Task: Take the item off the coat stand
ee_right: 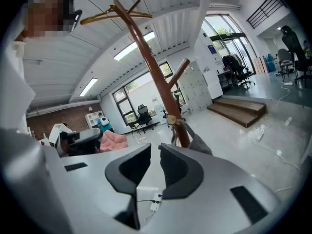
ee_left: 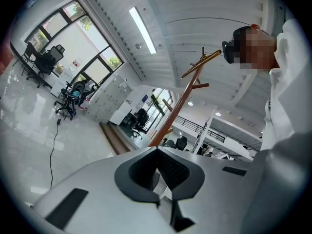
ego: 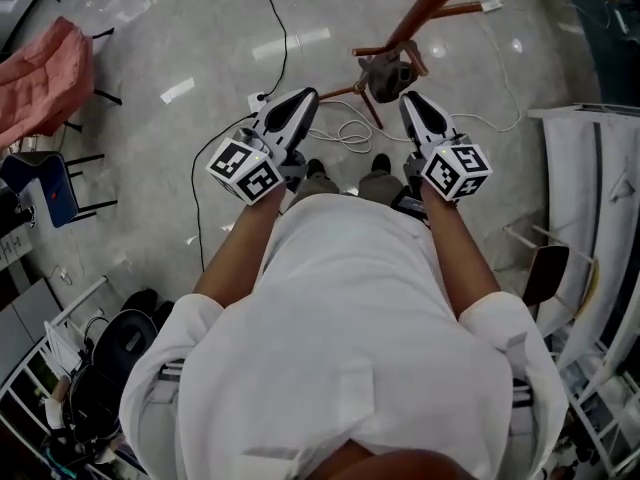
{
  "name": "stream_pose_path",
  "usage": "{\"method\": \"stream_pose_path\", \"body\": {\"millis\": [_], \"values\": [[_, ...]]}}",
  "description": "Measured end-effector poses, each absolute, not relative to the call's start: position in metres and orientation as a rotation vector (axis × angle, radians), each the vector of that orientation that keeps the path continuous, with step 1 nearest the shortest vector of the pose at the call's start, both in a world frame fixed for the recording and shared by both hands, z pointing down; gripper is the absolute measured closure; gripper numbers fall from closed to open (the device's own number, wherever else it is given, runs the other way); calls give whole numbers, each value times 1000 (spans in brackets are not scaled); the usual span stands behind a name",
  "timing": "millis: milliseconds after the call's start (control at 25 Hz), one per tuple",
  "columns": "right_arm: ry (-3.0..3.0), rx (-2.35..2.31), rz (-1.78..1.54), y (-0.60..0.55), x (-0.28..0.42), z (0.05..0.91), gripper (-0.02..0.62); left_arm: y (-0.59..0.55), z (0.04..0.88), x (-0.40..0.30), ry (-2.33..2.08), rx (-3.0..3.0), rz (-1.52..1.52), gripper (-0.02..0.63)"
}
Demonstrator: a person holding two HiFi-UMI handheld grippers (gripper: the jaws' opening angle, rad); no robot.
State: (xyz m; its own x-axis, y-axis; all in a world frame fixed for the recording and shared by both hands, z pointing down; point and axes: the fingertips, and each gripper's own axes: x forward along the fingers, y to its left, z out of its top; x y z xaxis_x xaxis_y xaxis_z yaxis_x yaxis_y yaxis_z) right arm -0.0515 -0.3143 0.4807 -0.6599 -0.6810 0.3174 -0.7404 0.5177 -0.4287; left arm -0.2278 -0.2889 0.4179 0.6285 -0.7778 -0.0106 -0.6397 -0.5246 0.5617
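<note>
Your left gripper (ego: 300,98) is clenched on nothing, to the left of the reddish-brown wooden coat stand (ego: 432,6). Between your two tools, a limp grey fabric item (ego: 385,76), possibly a small bag, hangs from a low peg of the stand above the pale polished floor (ego: 200,58). Your right gripper (ego: 412,100), just beside the item, has its jaws a slit apart and holds nothing.
</note>
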Motion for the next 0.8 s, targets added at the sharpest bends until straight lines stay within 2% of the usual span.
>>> {"method": "stream_pose_path", "body": {"millis": [80,120,400,800], "values": [[-2575,1240,898,-321,-48,500,482,-286,415,-226,-1133,2324,-360,592],[-2548,1241,929,-323,-46,508,466,-283,413,-225,-1143,2324,-355,592],[-2488,1209,986,-336,-39,542,465,-266,421,-223,-1220,2256,-355,592],[-2531,1179,1008,-361,-42,542,465,-231,432,-240,-1335,2177,-327,592]]}}
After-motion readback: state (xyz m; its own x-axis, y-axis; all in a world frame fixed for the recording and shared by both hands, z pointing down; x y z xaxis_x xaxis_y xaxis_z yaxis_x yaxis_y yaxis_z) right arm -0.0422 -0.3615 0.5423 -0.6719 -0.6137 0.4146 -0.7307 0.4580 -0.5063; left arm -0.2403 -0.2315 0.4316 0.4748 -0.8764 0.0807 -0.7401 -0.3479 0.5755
